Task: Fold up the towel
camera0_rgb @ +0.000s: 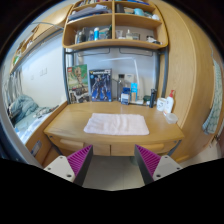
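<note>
Gripper view, the only one supplied: two-finger gripper point(114, 160) with magenta ribbed pads held well back from a light wooden desk point(70, 128), jaws standing wide apart with nothing between them and nothing touching either pad. Pale white rectangular cloth towel point(116, 123) lying flat on the desktop, beyond the fingers and roughly centred ahead of the gap, apart from both of them. Towel looking already laid in a neat oblong, though whether doubled over or a single layer cannot be told. Behind it, colourful posters point(92, 83) propped against the back panel, a blue-and-white bottle point(134, 91) and a white container with a red top point(171, 100) to the right rear, and wooden shelving point(112, 30) above loaded with small items too small to identify. Bed with rumpled bedding point(20, 108) off to the left. Judged stage: approach, no grasp yet. Likely trouble from here: pinching only the top layer at an edge, leaving the fold crooked; dragging the whole cloth across the smooth wood instead of lifting a corner; pads striking the desk's front lip on a low approach; a wide sweep nudging the containers at the right rear.
</note>
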